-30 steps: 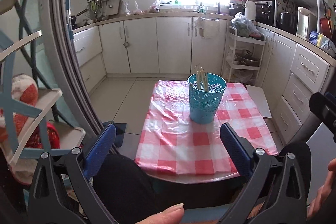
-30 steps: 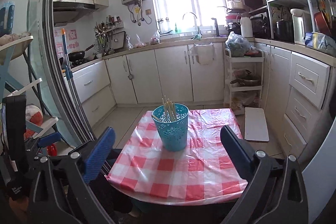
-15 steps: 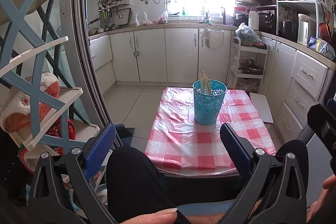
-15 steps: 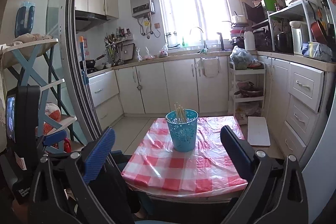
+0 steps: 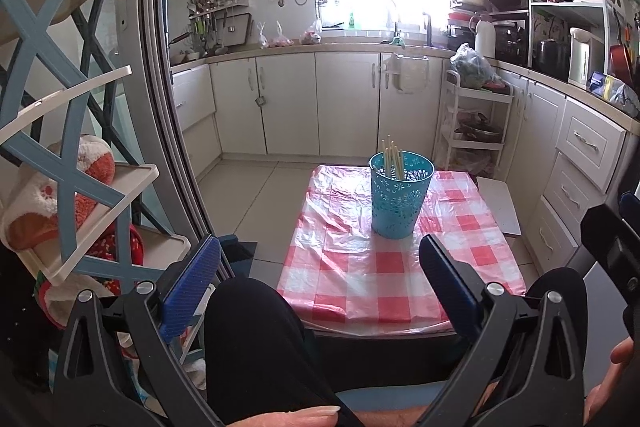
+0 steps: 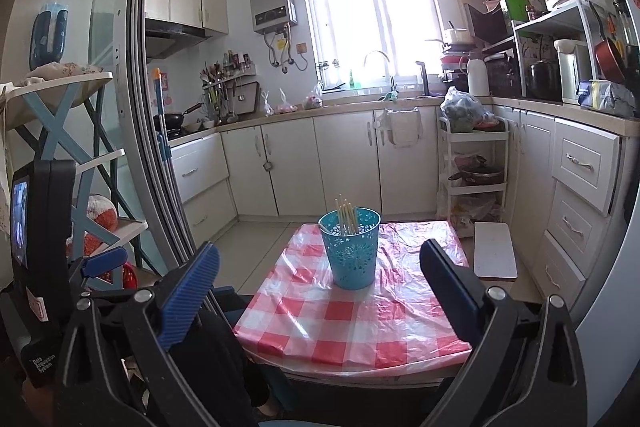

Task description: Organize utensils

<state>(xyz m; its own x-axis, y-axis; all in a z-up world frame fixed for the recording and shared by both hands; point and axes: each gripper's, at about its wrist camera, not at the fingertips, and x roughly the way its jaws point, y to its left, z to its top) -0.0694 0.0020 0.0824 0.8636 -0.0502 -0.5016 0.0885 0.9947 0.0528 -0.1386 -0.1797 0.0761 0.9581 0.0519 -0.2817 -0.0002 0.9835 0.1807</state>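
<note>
Both my left tool point(image 5: 320, 267) and right tool point(image 6: 320, 267) hang spread and empty, well back from the blue basket point(image 5: 400, 197) of chopsticks point(image 5: 392, 157) on the checkered worktop point(image 5: 360, 283).

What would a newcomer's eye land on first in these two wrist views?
Most likely the turquoise cut-out basket standing upright toward the far end of the red-checked tablecloth, with pale chopsticks poking out of it. Next, the left gripper and right gripper, both wide open and empty, short of the table, and the bright window behind.
</note>
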